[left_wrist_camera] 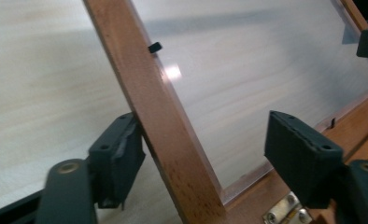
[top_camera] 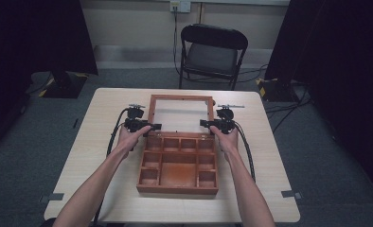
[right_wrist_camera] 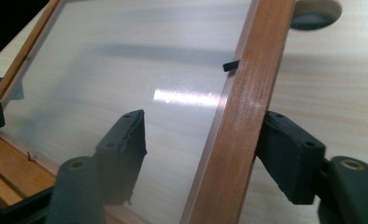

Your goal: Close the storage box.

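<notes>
box long axis runs away from person, glass lid at far end.

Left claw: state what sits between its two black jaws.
The left claw straddles the brown wooden side rail of the glass-paned box lid. The rail lies against one jaw; clear pane fills the remaining gap, as the left gripper view shows.

This looks like a lab or recording studio rather than a home: black curtains flank a bare pale table on grey carpet, cables trail across it, and a folding chair stands by a wall socket.
</notes>
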`<state>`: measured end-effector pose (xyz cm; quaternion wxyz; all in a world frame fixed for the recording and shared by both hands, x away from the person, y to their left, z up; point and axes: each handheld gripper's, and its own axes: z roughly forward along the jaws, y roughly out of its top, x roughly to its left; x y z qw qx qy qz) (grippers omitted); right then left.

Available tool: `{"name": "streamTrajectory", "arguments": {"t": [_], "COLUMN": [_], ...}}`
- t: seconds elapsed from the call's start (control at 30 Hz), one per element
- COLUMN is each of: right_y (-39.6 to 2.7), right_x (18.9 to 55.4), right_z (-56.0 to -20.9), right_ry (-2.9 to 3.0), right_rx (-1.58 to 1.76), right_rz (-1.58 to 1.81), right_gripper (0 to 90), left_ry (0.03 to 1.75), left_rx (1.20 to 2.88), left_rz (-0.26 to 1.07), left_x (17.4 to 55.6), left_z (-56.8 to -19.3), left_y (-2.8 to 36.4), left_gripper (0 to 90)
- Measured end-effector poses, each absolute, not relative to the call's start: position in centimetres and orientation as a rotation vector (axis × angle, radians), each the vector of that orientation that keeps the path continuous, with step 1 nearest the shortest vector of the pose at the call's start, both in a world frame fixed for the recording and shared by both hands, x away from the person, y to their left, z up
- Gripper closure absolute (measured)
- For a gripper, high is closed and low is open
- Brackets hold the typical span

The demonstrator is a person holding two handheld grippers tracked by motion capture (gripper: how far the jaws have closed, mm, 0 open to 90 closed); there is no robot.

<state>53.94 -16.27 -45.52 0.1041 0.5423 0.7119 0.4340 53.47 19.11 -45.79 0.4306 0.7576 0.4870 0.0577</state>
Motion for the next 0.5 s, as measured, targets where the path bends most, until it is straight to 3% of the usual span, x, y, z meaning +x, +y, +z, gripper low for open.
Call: {"name": "streamTrajectory", "arguments": {"t": [0.3, 0.5], "right_y": [-16.6, -16.7], "right_x": [52.7, 51.9], "right_z": [-43.1, -41.9], "right_ry": [2.071, 2.080], "right_rx": [1.540, 1.496], "right_rz": [1.328, 1.316], "right_gripper": [40.4, 43.9], "left_ry": [1.161, 1.124], "left_rx": [1.858, 1.864], "left_rz": [0.202, 0.223], "left_x": [52.4, 51.7], "left_z": [-44.1, -43.2], "left_y": [19.8, 20.1], "left_gripper": [39.0, 40.6]}}
